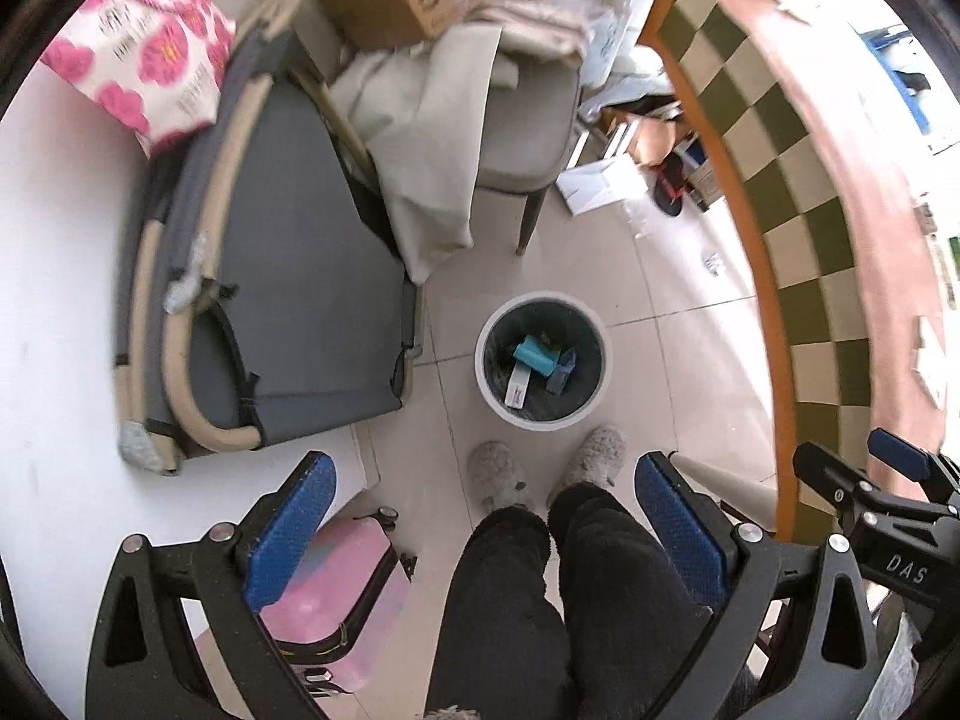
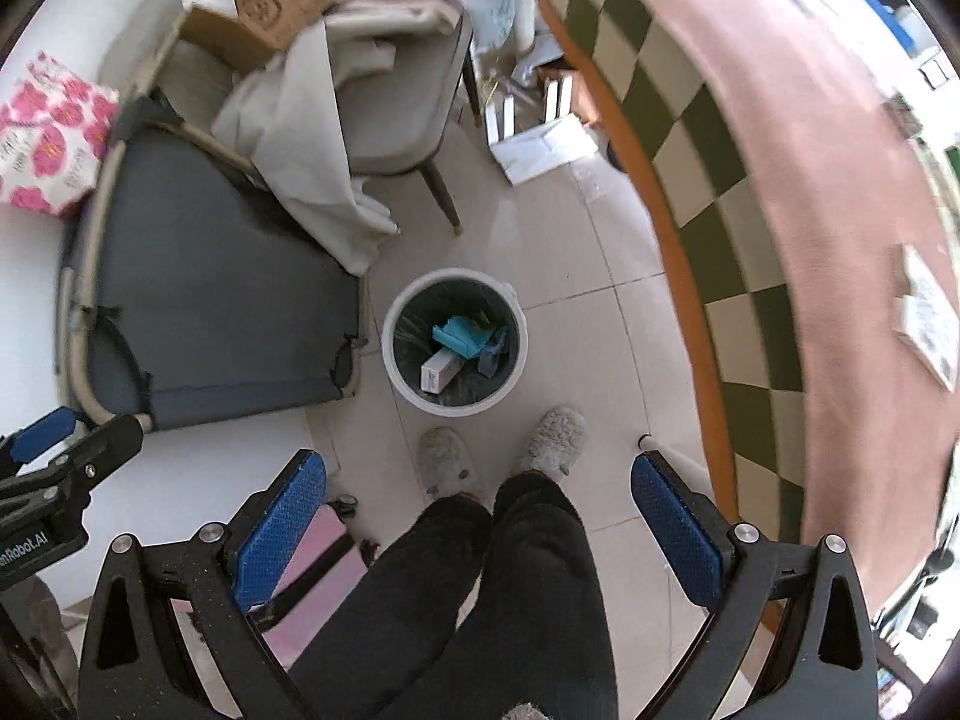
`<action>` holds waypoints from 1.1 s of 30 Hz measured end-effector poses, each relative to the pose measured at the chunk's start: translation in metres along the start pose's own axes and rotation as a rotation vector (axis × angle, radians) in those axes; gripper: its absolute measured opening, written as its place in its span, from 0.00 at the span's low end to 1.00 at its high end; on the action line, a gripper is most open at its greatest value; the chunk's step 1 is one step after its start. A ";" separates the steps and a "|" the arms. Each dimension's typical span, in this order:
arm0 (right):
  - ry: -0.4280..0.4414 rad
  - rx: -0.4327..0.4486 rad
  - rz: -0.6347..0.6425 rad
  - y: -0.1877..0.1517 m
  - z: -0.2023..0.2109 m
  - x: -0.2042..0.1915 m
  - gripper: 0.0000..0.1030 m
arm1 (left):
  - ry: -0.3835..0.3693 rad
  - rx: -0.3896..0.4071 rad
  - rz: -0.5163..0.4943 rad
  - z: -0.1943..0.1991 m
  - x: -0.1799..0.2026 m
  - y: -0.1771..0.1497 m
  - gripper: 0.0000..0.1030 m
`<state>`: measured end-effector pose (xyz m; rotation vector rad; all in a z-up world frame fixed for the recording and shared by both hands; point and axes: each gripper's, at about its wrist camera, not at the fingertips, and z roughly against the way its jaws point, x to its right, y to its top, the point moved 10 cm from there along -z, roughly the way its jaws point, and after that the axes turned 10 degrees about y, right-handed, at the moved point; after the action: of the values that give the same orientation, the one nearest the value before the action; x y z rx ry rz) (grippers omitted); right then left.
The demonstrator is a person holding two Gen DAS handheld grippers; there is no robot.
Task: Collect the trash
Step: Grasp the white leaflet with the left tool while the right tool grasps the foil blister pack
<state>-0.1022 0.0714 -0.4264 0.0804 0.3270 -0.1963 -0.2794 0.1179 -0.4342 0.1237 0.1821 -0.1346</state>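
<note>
A white round trash bin point(image 1: 487, 384) with a dark liner stands on the tiled floor below both grippers; it also shows in the right wrist view point(image 2: 393, 372). Inside lie a teal box point(image 1: 536, 353), a white carton point(image 1: 517, 387) and a blue piece point(image 1: 563, 371); the teal box point(image 2: 459, 333) and white carton point(image 2: 441, 371) show in the right view too. My left gripper point(image 1: 483, 501) is open and empty, high above the floor. My right gripper point(image 2: 477, 495) is open and empty, beside the left one.
The person's legs and grey slippers point(image 1: 498, 474) stand just before the bin. A grey folding cot point(image 1: 288, 276) lies left, a chair point(image 1: 528, 138) with cloths and a cardboard box behind. A table with a pink and checked cloth point(image 1: 840, 150) curves at right. A pink suitcase point(image 1: 336, 588) sits lower left.
</note>
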 end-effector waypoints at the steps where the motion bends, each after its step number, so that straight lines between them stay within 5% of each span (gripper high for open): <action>1: 0.008 0.013 -0.007 0.000 0.010 -0.003 1.00 | 0.003 0.014 -0.007 0.009 0.000 0.002 0.99; 10: 0.142 0.182 -0.255 0.017 0.098 0.043 1.00 | 0.029 0.216 -0.175 0.096 0.064 0.064 0.99; 16: 0.125 0.259 -0.447 0.014 0.146 0.154 1.00 | 0.056 0.358 -0.501 0.139 0.208 0.106 0.99; 21: 0.039 0.251 -0.630 -0.022 0.175 0.291 1.00 | 0.062 0.433 -0.844 0.142 0.361 0.093 0.99; 27: -0.021 0.163 -0.800 -0.082 0.170 0.425 1.00 | 0.064 0.392 -1.233 0.113 0.514 0.043 0.99; 33: -0.060 0.060 -0.846 -0.126 0.147 0.504 1.00 | 0.111 0.260 -1.514 0.060 0.584 -0.005 0.99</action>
<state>0.3851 -0.1575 -0.4582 -0.0098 0.2798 -1.0451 0.2997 0.0335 -0.4866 0.2315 0.3382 -1.6662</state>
